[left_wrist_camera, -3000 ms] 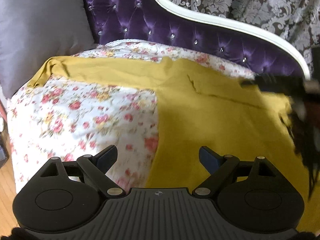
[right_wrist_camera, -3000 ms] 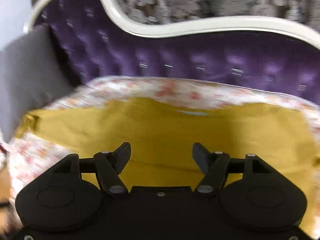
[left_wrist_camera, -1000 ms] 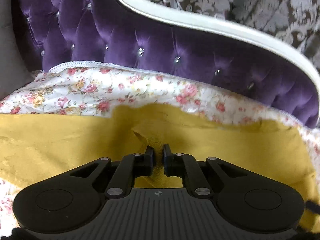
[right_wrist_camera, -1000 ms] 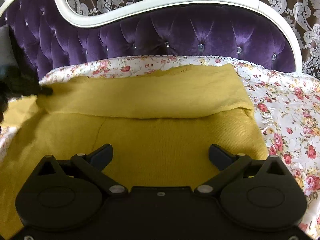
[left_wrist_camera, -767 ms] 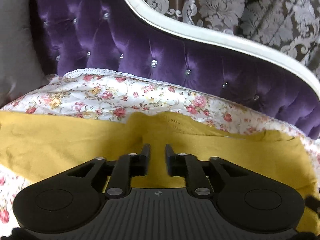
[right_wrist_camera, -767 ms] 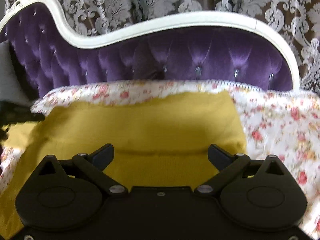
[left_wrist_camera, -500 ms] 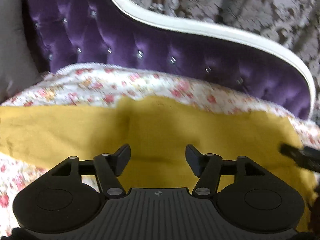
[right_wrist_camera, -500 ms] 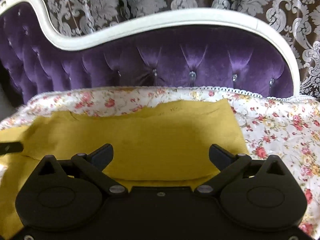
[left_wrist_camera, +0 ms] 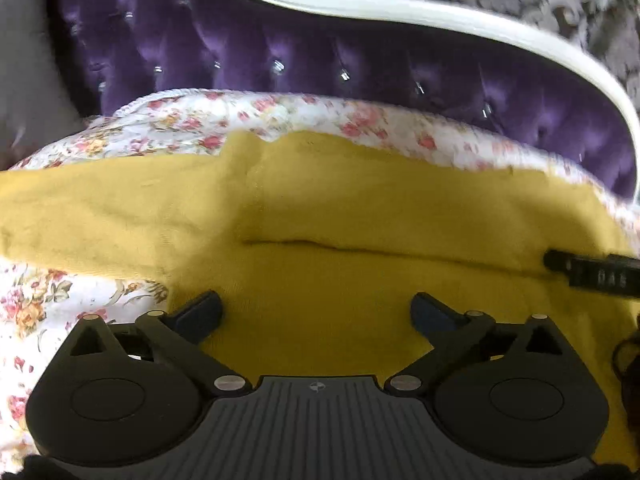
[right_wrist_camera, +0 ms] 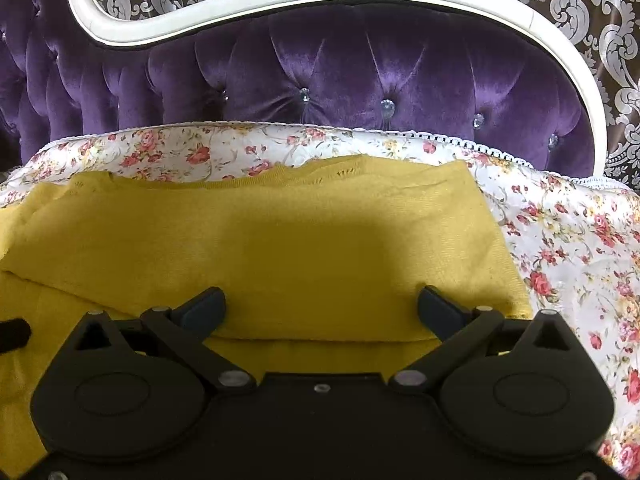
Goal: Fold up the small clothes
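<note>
The mustard garment (right_wrist_camera: 304, 240) lies flat on the floral sheet (right_wrist_camera: 568, 240) of the bed, its long axis running across, parallel to the purple headboard (right_wrist_camera: 340, 72), with its far part folded over toward the near edge. Left tool (left_wrist_camera: 316, 312) has just been opening, released, nothing between its jaws; right tool (right_wrist_camera: 320, 308) is likewise spread wide and empty. A grey pillow (left_wrist_camera: 28, 60) sits at the far left corner.

You see a mustard-yellow knit garment (right_wrist_camera: 320, 240) lying flat on the floral bedspread (right_wrist_camera: 560, 232), its top part folded down over itself, one sleeve seemingly stretching left.
</note>
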The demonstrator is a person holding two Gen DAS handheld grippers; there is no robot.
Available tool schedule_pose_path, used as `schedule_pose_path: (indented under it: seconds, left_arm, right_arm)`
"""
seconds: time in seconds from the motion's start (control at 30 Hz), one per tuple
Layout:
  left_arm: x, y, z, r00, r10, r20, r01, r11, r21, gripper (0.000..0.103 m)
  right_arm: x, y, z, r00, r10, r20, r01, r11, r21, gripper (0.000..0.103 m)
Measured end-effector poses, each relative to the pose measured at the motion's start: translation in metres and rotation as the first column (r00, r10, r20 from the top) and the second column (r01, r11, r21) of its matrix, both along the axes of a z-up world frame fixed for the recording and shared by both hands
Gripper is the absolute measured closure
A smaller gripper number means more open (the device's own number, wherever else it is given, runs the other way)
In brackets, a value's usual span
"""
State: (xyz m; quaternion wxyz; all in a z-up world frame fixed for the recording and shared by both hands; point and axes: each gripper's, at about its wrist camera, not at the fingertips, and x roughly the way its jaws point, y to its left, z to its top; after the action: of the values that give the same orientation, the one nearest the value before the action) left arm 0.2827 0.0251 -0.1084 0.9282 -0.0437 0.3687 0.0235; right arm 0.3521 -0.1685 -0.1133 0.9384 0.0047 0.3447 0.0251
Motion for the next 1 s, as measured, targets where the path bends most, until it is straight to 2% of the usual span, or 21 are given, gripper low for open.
schedule_pose_path:
  seconds: [0.17, 0.3, 0.33, 0.37, 0.53, 0.63, 0.7, 0.8, 0.9, 1.0]
  left_arm:
    - [-0.004, -0.006, -0.003, 1.000, -0.003, 0.031, 0.002, 0.999, 0.035, 0.000]
    - [-0.001, 0.000, 0.006, 0.999, -0.031, -0.020, 0.030, 0.999, -0.009, 0.004]
    - [-0.006, 0.003, 0.010, 0.999, -0.039, -0.015, 0.038, 0.999, -0.032, 0.008]
    - [-0.012, 0.006, 0.014, 0.999, -0.039, -0.005, 0.039, 0.998, -0.053, 0.008]
    - [-0.056, 0.025, 0.038, 0.997, 0.002, 0.073, 0.003, 0.997, -0.073, 0.008]
    - [-0.082, 0.043, 0.049, 0.994, 0.023, 0.107, -0.015, 0.997, -0.071, 0.008]
    - [-0.096, 0.058, 0.051, 0.993, 0.048, 0.107, -0.041, 0.997, -0.067, 0.008]
    - [-0.116, 0.085, 0.048, 0.990, 0.107, 0.093, -0.096, 0.989, -0.112, 0.007]
    - [-0.130, 0.112, 0.042, 0.983, 0.166, 0.082, -0.153, 0.977, -0.146, 0.007]
    - [-0.134, 0.134, 0.039, 0.973, 0.216, 0.074, -0.202, 0.965, -0.170, 0.007]
  right_arm:
    - [0.000, 0.001, -0.001, 1.000, 0.003, 0.005, -0.003, 1.000, -0.004, 0.000]
    - [0.001, -0.001, 0.000, 1.000, 0.009, -0.002, -0.009, 1.000, 0.005, 0.000]
    - [0.001, -0.001, 0.000, 1.000, 0.011, -0.001, -0.011, 1.000, 0.004, 0.000]
    - [0.000, -0.001, 0.000, 1.000, 0.016, 0.000, -0.016, 1.000, 0.005, 0.000]
    - [-0.003, -0.001, 0.008, 0.999, 0.051, 0.013, -0.052, 0.998, 0.020, 0.001]
    - [-0.019, 0.004, 0.027, 0.996, 0.055, 0.075, -0.056, 0.998, 0.013, 0.001]
    - [-0.031, 0.011, 0.038, 0.992, 0.081, 0.102, -0.086, 0.995, 0.046, 0.001]
    - [-0.051, 0.026, 0.047, 0.984, 0.130, 0.120, -0.140, 0.987, 0.081, 0.000]
    - [-0.069, 0.046, 0.045, 0.974, 0.203, 0.103, -0.214, 0.971, 0.106, 0.000]
    - [-0.083, 0.069, 0.040, 0.955, 0.282, 0.089, -0.290, 0.953, 0.093, 0.001]
